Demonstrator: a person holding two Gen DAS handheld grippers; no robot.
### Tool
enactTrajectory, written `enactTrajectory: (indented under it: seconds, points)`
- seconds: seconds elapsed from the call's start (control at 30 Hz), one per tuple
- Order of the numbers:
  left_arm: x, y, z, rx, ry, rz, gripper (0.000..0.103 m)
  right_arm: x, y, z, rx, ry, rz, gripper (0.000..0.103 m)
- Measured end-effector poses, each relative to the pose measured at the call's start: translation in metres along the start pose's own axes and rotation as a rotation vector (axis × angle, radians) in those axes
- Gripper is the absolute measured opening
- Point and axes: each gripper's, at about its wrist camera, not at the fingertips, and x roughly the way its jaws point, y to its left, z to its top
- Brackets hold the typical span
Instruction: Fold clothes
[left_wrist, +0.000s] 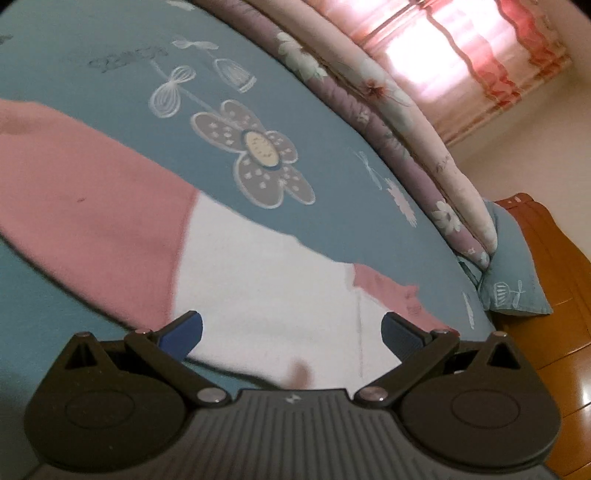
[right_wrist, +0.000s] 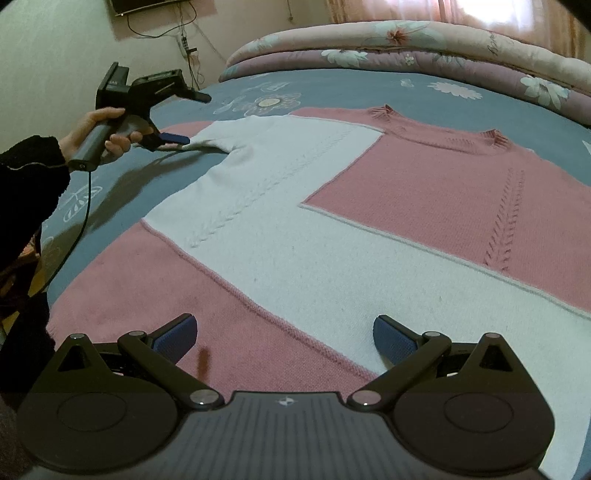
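Pink curtains (left_wrist: 461, 55) glow with daylight behind a bed covered in a blue-grey sheet (left_wrist: 110, 44) printed with outlined flowers and birdcages; some dark script is printed on it near the top left of our left wrist view, but it is too blurred for us to read. Folded floral quilts (right_wrist: 424, 51) lie stacked along the far edge of the bed, a matching pillow (left_wrist: 517, 284) sits at its corner, and an orange wooden cabinet (left_wrist: 546, 295) stands beside that.

We see the pink and white knitted sweater (right_wrist: 332, 229) spread flat on the sheet, neckline toward the quilts, with cable stitching running down both the white panel and the pink one.

Our left gripper (right_wrist: 177, 142) is held in a hand (right_wrist: 96, 136) with a dark sleeve (right_wrist: 29, 170) and sits at the tip of the white sleeve end; its jaws are spread, with the cloth lying between the blue pads (left_wrist: 183, 332). Whether a pad touches the knit we cannot tell. A black cable (right_wrist: 79, 229) hangs from its handle.

Our right gripper (right_wrist: 284, 338) hovers over the sweater's lower hem area, jaws spread wide, holding nothing. A small white logo mark shows on each gripper body, unreadable as letters.
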Motion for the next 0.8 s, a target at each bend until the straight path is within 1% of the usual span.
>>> enactTrajectory:
  seconds: [0.1, 0.13, 0.2, 0.27, 0.33, 0.37, 0.43, 0.5, 0.57, 0.67, 0.7, 0.73, 0.77, 0.8]
  points:
    - [0.020, -0.014, -0.001, 0.010, 0.030, -0.080, 0.102, 0.001, 0.002, 0.000, -0.009, 0.001, -0.005, 0.103]
    - [0.030, -0.016, -0.003, 0.013, 0.051, -0.090, 0.102, 0.001, 0.002, -0.001, -0.012, 0.001, -0.007, 0.103]
    - [0.041, -0.016, -0.011, 0.024, 0.093, -0.073, 0.102, 0.001, 0.002, -0.001, -0.015, 0.002, -0.008, 0.103]
    - [0.038, -0.014, -0.018, 0.052, 0.075, -0.075, 0.102, 0.000, 0.001, 0.000, -0.013, 0.003, -0.005, 0.103]
    - [0.031, -0.013, -0.014, 0.009, 0.060, -0.081, 0.102, -0.001, 0.000, 0.000, -0.007, 0.002, 0.000, 0.103]
    - [0.029, -0.015, -0.008, -0.007, 0.049, -0.097, 0.102, -0.001, -0.001, 0.000, -0.004, 0.001, 0.002, 0.103]
    - [0.029, -0.025, 0.007, -0.002, 0.018, -0.145, 0.102, -0.001, -0.001, 0.000, -0.002, 0.000, 0.003, 0.103]
    - [0.042, -0.037, 0.022, 0.008, 0.007, -0.172, 0.102, 0.000, 0.000, 0.000, -0.007, 0.001, 0.000, 0.103]
    - [0.064, -0.041, 0.032, 0.017, 0.015, -0.152, 0.102, 0.000, 0.000, 0.000, -0.011, 0.002, -0.001, 0.103]
    - [0.095, -0.030, 0.040, -0.022, 0.033, -0.117, 0.102, 0.000, 0.000, 0.000, -0.014, 0.003, 0.002, 0.103]
    - [0.102, -0.023, 0.041, -0.036, 0.023, -0.106, 0.102, 0.000, -0.001, 0.000, -0.014, 0.003, 0.004, 0.103]
    - [0.106, -0.017, 0.043, -0.046, -0.005, -0.115, 0.102, 0.000, -0.001, 0.000, -0.014, 0.003, 0.005, 0.103]
    - [0.107, -0.013, 0.046, -0.051, -0.036, -0.124, 0.102, -0.001, -0.001, 0.000, -0.014, 0.002, 0.007, 0.103]
    - [0.106, -0.011, 0.050, -0.065, -0.052, -0.115, 0.102, -0.001, -0.001, 0.000, -0.014, 0.002, 0.008, 0.103]
